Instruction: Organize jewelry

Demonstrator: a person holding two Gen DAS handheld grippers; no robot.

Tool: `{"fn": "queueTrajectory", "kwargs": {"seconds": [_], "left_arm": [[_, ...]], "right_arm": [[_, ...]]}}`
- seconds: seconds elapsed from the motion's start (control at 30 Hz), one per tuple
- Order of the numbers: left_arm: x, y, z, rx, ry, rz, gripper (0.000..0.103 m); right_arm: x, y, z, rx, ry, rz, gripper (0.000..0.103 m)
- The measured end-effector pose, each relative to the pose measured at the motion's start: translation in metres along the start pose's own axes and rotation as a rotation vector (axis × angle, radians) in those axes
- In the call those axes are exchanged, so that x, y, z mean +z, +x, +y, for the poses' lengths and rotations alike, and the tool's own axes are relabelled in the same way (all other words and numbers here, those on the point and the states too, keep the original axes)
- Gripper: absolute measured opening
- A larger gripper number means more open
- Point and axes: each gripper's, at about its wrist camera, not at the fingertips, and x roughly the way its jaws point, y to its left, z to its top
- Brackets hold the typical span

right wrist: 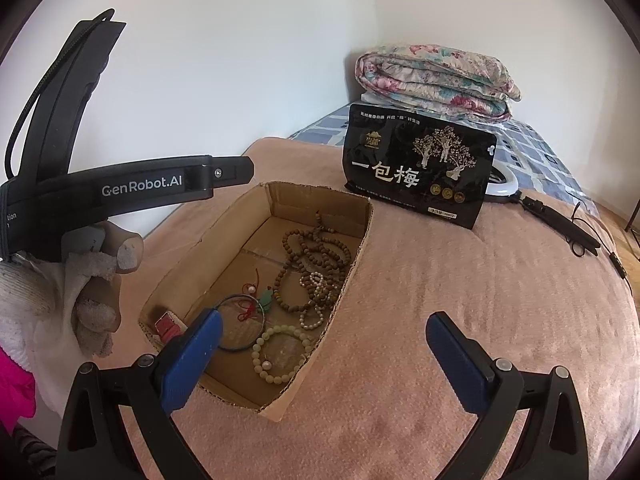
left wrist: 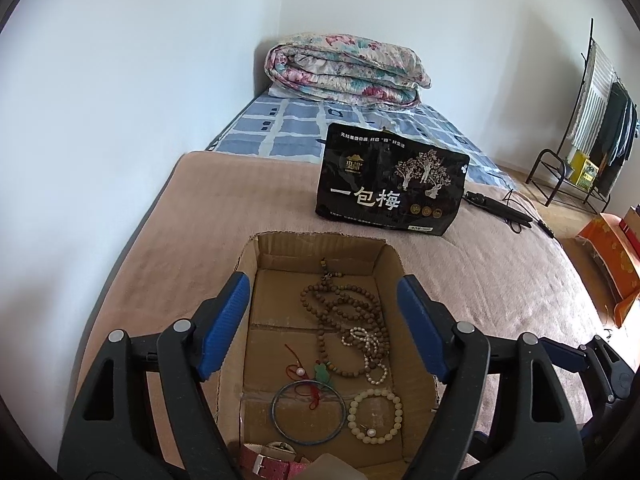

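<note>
Left tongs: left gripper [left wrist: 322, 320] hangs over the cardboard box [left wrist: 394, 264], blue pads spread wide, nothing between them.
Right tongs: right gripper [right wrist: 324, 354] spread wide too, holding nothing, its left pad over the box's near corner and its right pad over the blanket.
Jewelry: all of it lies inside the box; brown bead strand [left wrist: 344, 312] at the far end, small white bead bracelet [left wrist: 370, 350] on it, blue bangle [left wrist: 308, 414] and pale bead bracelet [left wrist: 374, 412] nearer, red cord with green charm [left wrist: 320, 374] between, pink watch strap [left wrist: 268, 460] nearest.
Progress: judged late; no piece shows outside the box, though the pieces lie loose and partly tangled.
Surface: pink blanket [right wrist: 460, 320] on a bed.
Room: black snack bag [left wrist: 392, 184] standing beyond the box, folded floral quilt [left wrist: 348, 70] at the far wall, clothes rack [left wrist: 592, 128] far right.
</note>
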Motion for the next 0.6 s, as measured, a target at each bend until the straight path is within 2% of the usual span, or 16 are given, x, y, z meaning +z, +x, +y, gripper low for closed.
{"fn": "queueTrajectory", "kwargs": {"seconds": [0.23,0.6], "left_arm": [[0.003,-0.018,-0.005,0.013,0.009,-0.037,0.079],[-0.001,-0.073,-0.022,0.046,0.025,-0.116,0.079]], "right_arm": [[0.0,-0.012,-0.003,-0.015,0.003,-0.023,0.103],[0.0,-0.047,-0.015,-0.041,0.007,-0.052,0.103]]}}
